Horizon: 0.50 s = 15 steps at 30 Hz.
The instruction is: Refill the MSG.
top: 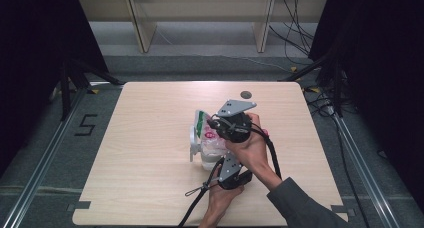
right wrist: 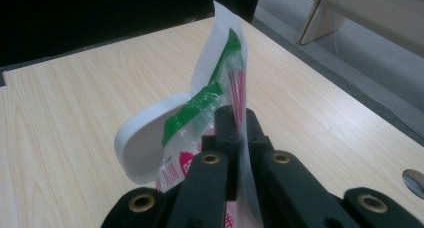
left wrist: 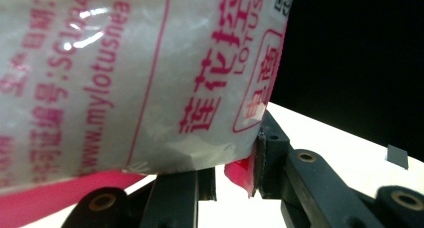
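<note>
Two grippers clamp one bag [top: 209,135]: right gripper [right wrist: 235,133] pinches its top at 12 o'clock; left gripper [left wrist: 235,175] view reveals pink print, jaws nipping the bottom corner.

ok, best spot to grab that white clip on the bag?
Take the white clip by its rounded outer loop, coming from the table's left side. It juts out sideways from the bag, away from both grippers, while the right gripper already pinches the bag's upper edge.

Both grippers, left [top: 218,164] and right [top: 216,122], have their jaws clamped shut.
</note>
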Available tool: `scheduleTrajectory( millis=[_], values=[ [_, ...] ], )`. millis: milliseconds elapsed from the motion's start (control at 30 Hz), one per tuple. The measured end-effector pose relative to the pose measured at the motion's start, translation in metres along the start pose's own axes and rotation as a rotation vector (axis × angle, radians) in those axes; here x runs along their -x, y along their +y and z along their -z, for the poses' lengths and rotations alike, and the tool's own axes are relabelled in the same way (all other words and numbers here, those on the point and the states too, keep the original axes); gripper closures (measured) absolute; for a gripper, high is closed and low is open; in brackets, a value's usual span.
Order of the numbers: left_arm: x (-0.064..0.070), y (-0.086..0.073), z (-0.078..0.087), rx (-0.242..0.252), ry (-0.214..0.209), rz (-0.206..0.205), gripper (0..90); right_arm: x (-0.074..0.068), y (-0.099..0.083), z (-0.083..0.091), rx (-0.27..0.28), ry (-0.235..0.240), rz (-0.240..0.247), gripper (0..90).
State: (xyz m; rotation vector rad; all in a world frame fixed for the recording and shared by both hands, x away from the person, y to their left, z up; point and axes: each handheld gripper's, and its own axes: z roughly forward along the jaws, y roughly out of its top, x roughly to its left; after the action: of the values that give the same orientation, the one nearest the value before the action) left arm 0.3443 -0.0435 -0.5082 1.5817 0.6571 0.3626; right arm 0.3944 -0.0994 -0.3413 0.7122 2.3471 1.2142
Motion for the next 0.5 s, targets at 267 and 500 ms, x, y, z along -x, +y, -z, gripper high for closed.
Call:
scheduleTrajectory(
  millis=[267, 500],
  values=[
    [-0.0002, 0.0009, 0.0001, -0.007, -0.004, -0.003, 74.4, 0.0020, 0.0009, 0.0006, 0.003, 0.009, -0.017, 90.0],
    [0.0008, 0.0010, -0.0011, -0.003, -0.006, -0.004, 74.5, 0.0024, 0.0004, 0.0011, 0.006, 0.002, -0.011, 90.0]
  ],
)
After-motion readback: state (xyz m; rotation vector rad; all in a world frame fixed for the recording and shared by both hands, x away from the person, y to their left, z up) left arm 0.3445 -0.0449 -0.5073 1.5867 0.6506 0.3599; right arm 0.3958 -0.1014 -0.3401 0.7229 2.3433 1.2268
